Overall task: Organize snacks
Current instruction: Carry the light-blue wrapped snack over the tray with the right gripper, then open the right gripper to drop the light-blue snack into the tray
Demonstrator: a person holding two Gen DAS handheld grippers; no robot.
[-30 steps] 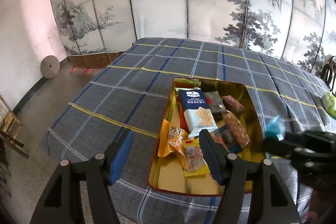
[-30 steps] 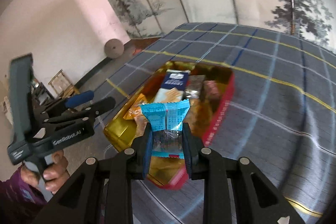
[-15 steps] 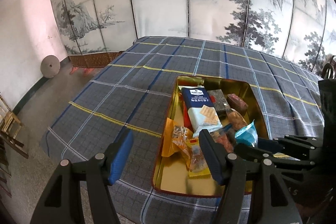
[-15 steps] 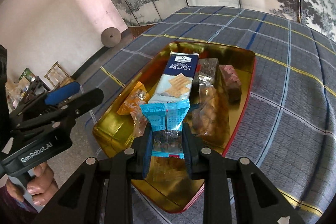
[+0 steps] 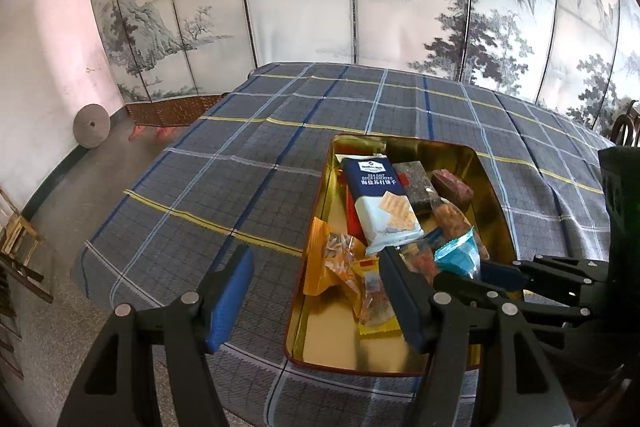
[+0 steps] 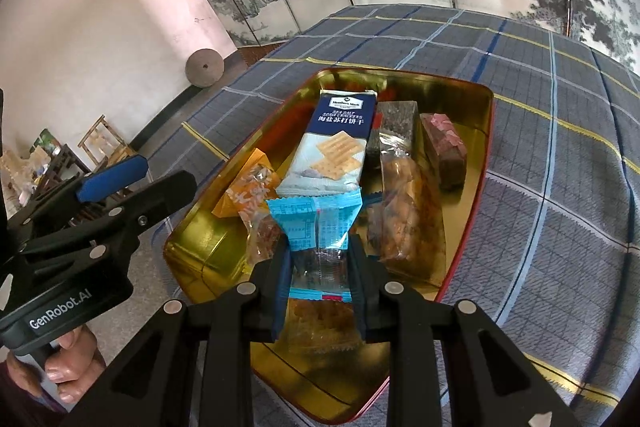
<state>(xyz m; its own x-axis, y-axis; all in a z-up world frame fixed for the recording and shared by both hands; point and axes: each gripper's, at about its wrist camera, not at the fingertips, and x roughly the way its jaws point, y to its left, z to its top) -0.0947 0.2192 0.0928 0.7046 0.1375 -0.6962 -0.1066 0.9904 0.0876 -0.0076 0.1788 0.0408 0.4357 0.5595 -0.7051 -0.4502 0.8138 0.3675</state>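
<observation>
Gripping a blue snack packet (image 6: 316, 227) between its closed pads, our right hand-held gripper (image 6: 319, 269) hung over the near end of the gold tin (image 6: 486, 115) on the plaid tabletop (image 6: 560, 187). We saw a cracker pack (image 6: 336, 147), an orange packet (image 6: 250, 189) and brown wrapped bars in the tin. Our left hand-held gripper (image 5: 316, 291) sat open and empty, its right finger (image 5: 404, 295) over the tin's near left part.

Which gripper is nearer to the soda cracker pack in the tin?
Right. The right gripper, shut on a blue packet, hangs just short of the cracker pack; the open left gripper sits farther back, at the tin's near-left edge.
</observation>
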